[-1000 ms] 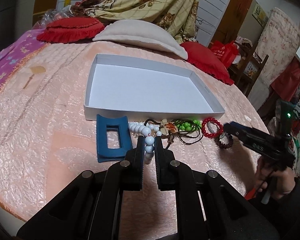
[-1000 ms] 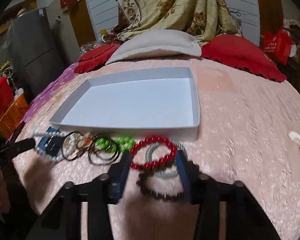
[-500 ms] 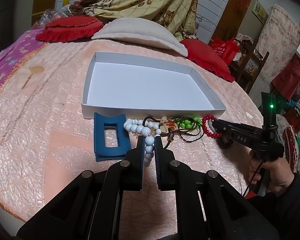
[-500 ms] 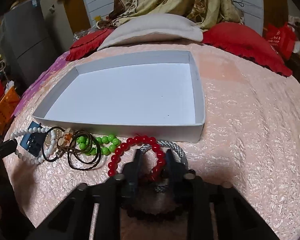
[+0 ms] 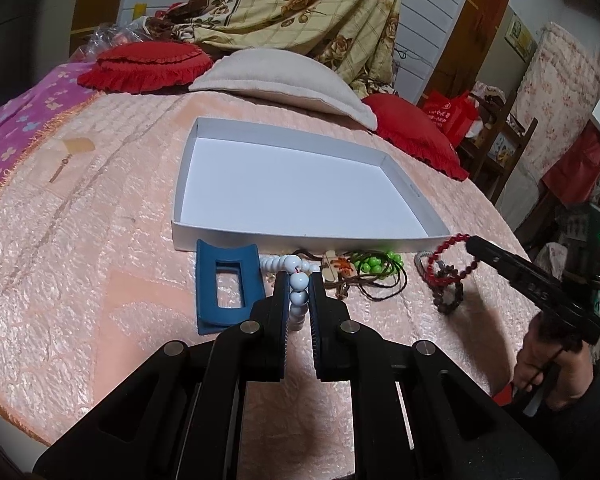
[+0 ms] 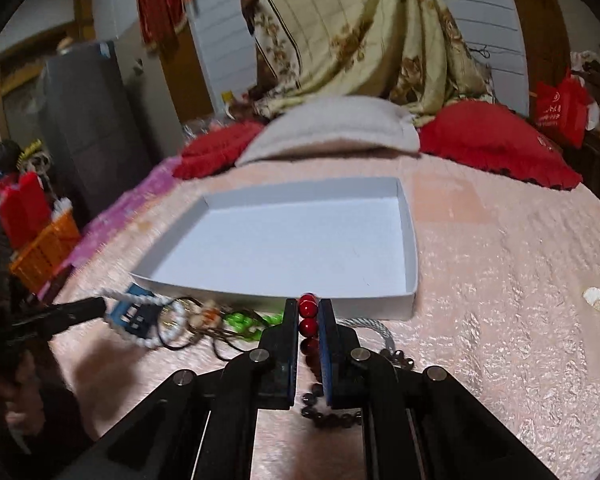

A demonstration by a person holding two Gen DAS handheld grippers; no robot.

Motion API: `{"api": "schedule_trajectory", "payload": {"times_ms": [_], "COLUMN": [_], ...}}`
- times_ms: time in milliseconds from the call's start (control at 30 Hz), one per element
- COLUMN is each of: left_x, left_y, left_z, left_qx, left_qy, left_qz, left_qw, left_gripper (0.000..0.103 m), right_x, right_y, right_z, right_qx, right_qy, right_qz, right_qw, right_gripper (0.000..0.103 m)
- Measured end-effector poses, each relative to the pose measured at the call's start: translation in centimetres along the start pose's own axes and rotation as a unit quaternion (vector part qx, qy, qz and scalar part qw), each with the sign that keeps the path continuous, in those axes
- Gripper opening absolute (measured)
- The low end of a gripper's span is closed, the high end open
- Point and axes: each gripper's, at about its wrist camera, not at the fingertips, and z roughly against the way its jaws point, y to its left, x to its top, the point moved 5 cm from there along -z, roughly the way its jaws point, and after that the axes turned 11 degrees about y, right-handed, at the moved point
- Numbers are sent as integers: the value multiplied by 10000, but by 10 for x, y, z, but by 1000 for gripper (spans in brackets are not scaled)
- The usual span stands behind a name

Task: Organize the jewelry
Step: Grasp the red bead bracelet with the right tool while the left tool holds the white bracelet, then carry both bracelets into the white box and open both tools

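Left wrist view first: the left gripper (image 5: pixel 299 282) is pinched on the string of pale blue-white round beads (image 5: pixel 298 280), as it was a second ago, with the strand trailing onto the pink textured bedspread (image 5: pixel 100 280). Just beside it lies the dark blue rectangular plastic clip (image 5: pixel 226 284).

Now the news on the other side! The right gripper (image 6: pixel 308 312), spread wide over the pile a second ago, has clamped on the red round-bead bracelet (image 6: pixel 307 312) and is lifting it; from the left camera the red loop hangs off the fingertips, clear of the bedspread. Below it the dark brown bead bracelet (image 6: pixel 332 416) and the grey twisted cord bracelet (image 6: pixel 374 326) stay down, though that view is blurred, so I can't be sure neither is snagged.

Further along sit the green bead bracelet (image 5: pixel 376 261) and the brown cord loops (image 5: pixel 380 280). Beyond them the shallow white cardboard tray (image 5: pixel 308 240) holds nothing yet.

My read: with both pieces gripped, the carry into the tray comes next, first items of several.
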Motion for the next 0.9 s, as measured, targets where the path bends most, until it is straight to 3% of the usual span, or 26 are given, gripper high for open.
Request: {"api": "schedule_trajectory", "payload": {"times_ms": [300,500,900], "left_x": [4,10,25], "left_y": [2,-3,-19], "left_z": [10,17,37], "left_qx": [-46,-19,-93], "left_qy": [-277,-405,-514], "left_qz": [74,73,-85], "left_qw": [9996,9991,9986], "left_gripper": [8,8,8], "right_x": [3,-2,-11], "right_y": [6,11,20], "right_z": [15,15,0], "right_qx": [53,-276,-272], "right_qy": [-203,-137,111], "right_qz": [-59,144,246], "right_qw": [9998,9994,9993], "right_gripper": [9,9,9]}}
